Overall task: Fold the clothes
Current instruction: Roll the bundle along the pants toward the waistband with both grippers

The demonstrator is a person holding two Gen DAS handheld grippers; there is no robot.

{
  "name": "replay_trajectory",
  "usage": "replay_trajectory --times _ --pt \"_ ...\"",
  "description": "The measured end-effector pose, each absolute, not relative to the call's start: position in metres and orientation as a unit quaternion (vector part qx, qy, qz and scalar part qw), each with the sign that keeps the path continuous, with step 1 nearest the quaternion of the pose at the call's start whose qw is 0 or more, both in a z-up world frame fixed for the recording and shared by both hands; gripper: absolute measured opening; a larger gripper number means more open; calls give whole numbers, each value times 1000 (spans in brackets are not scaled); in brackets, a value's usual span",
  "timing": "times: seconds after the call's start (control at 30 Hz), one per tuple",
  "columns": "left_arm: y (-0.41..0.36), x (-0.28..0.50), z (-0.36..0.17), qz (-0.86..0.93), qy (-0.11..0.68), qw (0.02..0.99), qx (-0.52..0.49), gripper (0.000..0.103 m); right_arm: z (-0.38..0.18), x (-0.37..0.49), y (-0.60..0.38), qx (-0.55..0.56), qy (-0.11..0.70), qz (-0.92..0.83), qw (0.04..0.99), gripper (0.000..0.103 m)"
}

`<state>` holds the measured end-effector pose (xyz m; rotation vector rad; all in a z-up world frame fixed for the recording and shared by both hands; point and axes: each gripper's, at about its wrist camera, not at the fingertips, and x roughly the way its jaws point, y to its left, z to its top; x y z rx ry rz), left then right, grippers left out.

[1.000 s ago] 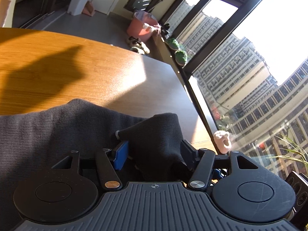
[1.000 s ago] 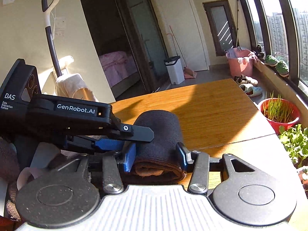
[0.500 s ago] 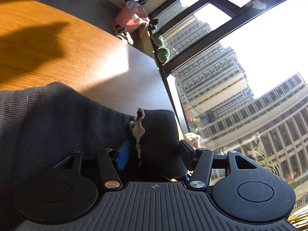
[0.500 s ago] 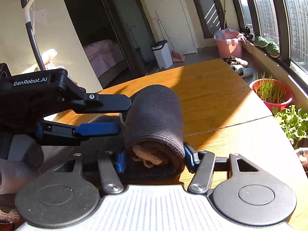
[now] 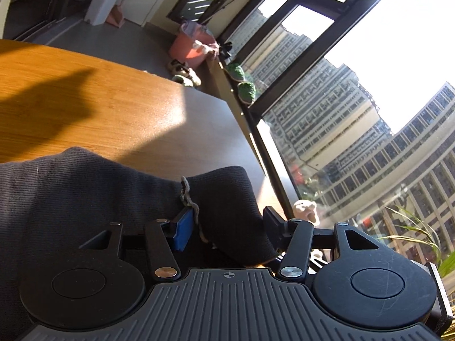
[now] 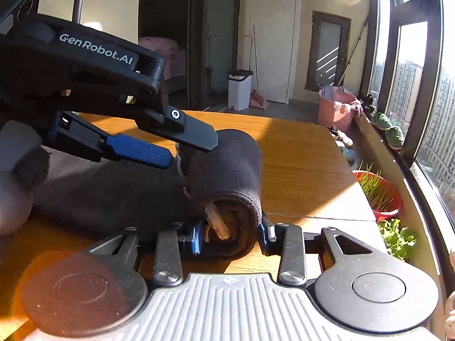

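A dark knitted garment (image 6: 113, 193) lies on the wooden table (image 6: 298, 164), its right edge rolled into a thick fold (image 6: 227, 170) with a tan lining showing at the near end. My right gripper (image 6: 231, 234) is shut on the near end of that fold. My left gripper (image 6: 182, 149) comes in from the left and clamps the far end of the same fold. In the left wrist view the left gripper (image 5: 224, 221) is shut on the dark fold (image 5: 227, 199), with the rest of the garment (image 5: 71, 193) spreading left.
The table edge runs along the right, close to the window wall (image 6: 398, 85). A red pot of grass (image 6: 378, 193) and leafy plants (image 6: 398, 236) stand below it. A pink bucket (image 6: 335, 108), shoes (image 5: 184, 74) and a white bin (image 6: 239, 88) are on the floor beyond.
Both grippers, still holding the rolled fold, have come down from the raised position towards the table, and the left wrist view has tilted back to show more tabletop.
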<state>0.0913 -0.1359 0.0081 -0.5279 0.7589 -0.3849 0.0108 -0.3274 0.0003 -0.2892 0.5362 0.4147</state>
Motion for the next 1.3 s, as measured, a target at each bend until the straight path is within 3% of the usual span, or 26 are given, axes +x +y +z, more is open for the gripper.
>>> replay_trajectory --times 0.17,0.27,0.4,0.43,0.47,0.63,1.17,1.3 --pt "-131 86 37 -180 342 892 -235 63 -4 0 -299 -277 216 194 916 36" --pt "-145 97 31 -181 364 886 -221 60 -5 -4 -294 -284 211 198 914 36" --pt "-147 106 6 -177 386 876 -230 44 7 4 -324 -167 247 258 919 45" --pt "-145 107 3 -178 387 875 -232 44 12 5 -337 -118 257 285 916 54" --pt "-137 101 -2 -174 387 875 -231 44 17 7 -350 -68 266 311 910 57" --pt "-117 90 -8 -156 386 881 -227 49 20 34 -402 124 288 313 896 56" --pt "-113 75 -9 -149 373 893 -204 56 -26 51 -410 240 339 300 859 55" --pt "-110 76 -10 -150 373 891 -212 56 -25 46 -398 223 338 297 865 54"
